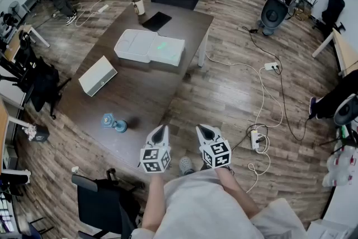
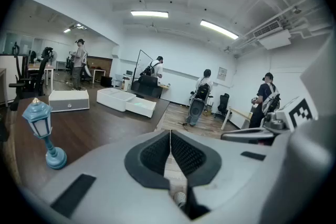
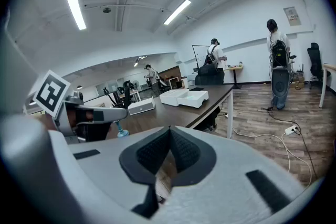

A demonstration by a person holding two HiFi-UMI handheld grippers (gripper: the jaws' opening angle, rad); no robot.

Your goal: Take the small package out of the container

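Observation:
A white container lies open on the far half of the dark table, its two shallow halves side by side. A faint green patch shows in its right half; I cannot tell whether that is the small package. The container is far ahead in the left gripper view, and the container is just as far off in the right gripper view. My left gripper and right gripper hover side by side off the table's near edge, both shut and holding nothing.
A white rectangular box and a blue lamp figurine stand on the table's left side. At the far end are a cup and a black pad. Office chairs and floor cables surround the table.

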